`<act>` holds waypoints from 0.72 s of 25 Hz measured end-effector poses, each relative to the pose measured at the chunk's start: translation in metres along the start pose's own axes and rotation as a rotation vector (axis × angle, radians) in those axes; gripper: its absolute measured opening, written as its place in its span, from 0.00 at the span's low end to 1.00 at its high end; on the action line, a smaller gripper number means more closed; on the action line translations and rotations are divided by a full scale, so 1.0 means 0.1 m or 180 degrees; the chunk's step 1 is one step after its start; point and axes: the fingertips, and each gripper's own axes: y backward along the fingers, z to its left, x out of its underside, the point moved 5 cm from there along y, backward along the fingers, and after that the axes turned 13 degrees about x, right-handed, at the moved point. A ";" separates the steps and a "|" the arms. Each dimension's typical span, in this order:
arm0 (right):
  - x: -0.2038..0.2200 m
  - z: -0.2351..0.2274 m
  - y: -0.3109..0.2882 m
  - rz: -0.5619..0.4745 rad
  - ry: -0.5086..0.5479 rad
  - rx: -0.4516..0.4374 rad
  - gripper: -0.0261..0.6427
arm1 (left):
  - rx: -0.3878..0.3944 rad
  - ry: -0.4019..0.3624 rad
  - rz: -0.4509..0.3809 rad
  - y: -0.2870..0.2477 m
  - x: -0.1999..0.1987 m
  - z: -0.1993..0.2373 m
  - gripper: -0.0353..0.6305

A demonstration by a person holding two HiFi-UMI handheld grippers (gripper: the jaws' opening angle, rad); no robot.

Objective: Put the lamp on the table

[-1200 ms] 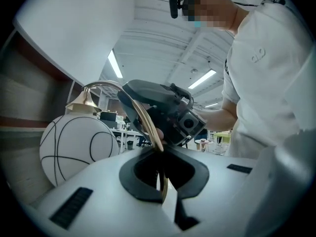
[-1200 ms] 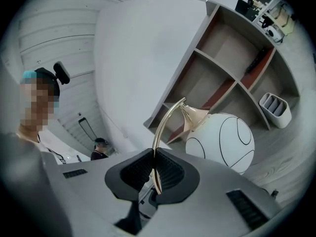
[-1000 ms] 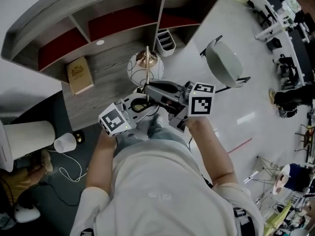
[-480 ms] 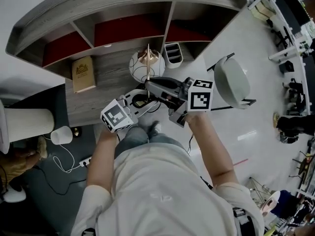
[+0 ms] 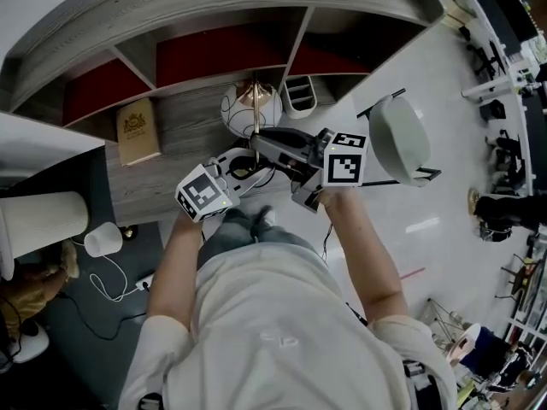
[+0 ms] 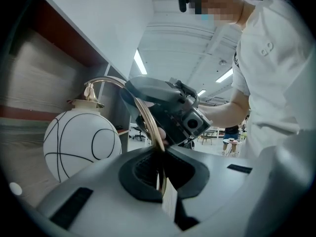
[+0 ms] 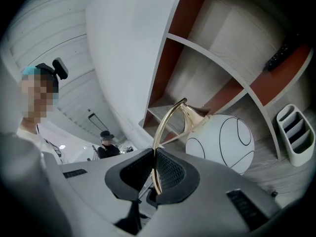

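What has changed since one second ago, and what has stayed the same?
The lamp moved further over the desk, nearer the shelves, carried by the left gripper and right gripper. Nothing was let go: both jaws stay shut on its brass arm. The book and organizer did not move.

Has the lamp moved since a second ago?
Yes. The lamp has moved toward the back of the desk: it now sits beside the white organizer, having been well short of it before.
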 end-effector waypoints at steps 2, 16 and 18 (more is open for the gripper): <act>-0.01 -0.04 -0.03 -0.0023 -0.0010 0.0027 0.12 | 0.0032 0.0009 -0.0002 0.01 0.02 0.05 0.07; 0.20 -0.13 -0.16 0.0030 0.0166 0.0182 0.12 | 0.0127 0.0116 0.0000 0.05 0.30 0.10 0.07; 0.26 -0.09 -0.14 0.0018 0.0156 0.0185 0.12 | 0.0149 0.0132 -0.0029 0.07 0.33 0.03 0.07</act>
